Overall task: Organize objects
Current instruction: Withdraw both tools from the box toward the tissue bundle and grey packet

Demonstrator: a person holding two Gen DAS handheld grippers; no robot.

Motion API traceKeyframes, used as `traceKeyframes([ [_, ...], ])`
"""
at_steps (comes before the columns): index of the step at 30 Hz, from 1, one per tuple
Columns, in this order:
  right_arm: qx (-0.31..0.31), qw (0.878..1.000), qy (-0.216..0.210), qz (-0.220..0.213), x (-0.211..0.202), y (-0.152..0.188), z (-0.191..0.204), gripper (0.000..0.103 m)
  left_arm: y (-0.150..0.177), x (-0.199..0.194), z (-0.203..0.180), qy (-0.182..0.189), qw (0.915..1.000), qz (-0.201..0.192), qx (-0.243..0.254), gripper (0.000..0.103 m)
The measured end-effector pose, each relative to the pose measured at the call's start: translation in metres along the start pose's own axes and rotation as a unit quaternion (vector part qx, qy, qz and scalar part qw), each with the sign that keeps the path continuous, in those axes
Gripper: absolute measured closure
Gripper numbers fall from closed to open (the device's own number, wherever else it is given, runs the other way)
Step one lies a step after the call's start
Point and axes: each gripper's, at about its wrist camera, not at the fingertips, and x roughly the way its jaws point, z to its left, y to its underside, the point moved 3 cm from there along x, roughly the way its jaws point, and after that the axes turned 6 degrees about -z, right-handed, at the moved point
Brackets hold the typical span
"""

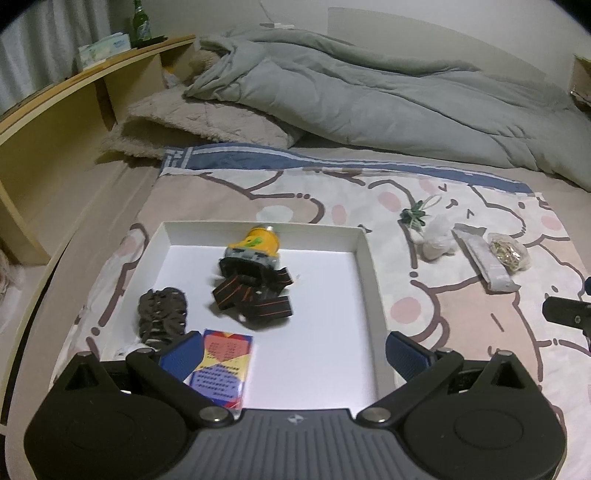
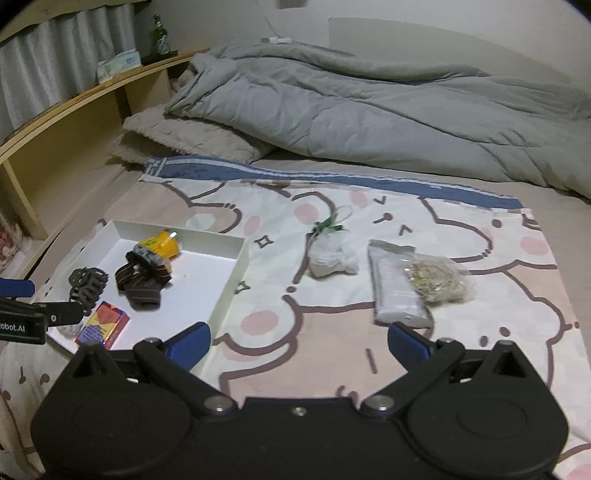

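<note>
A white tray lies on the bed and holds a yellow headlamp with a striped strap, a dark hair claw and a colourful card box. My left gripper is open and empty over the tray's near edge. My right gripper is open and empty over the patterned sheet, right of the tray. Ahead of it lie a clear bag, a white packet, a bag of small gold pieces and a green tie.
A grey duvet and a beige pillow are heaped at the back of the bed. A wooden headboard shelf runs along the left with a tissue box and a green bottle.
</note>
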Motion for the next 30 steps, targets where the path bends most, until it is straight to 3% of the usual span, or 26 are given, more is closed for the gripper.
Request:
traceKeyframes([
  [15, 0.038, 0.998, 0.057, -0.009, -0.019, 0.01, -0.077, 0.0, -0.015, 0.009, -0.077, 0.046, 0.9983, -0.009, 0.035, 0.0],
  [30, 0.048, 0.99, 0.126, -0.029, -0.008, 0.012, -0.128, 0.0, -0.023, 0.03, -0.12, 0.07, 0.9956, -0.041, 0.046, 0.0],
])
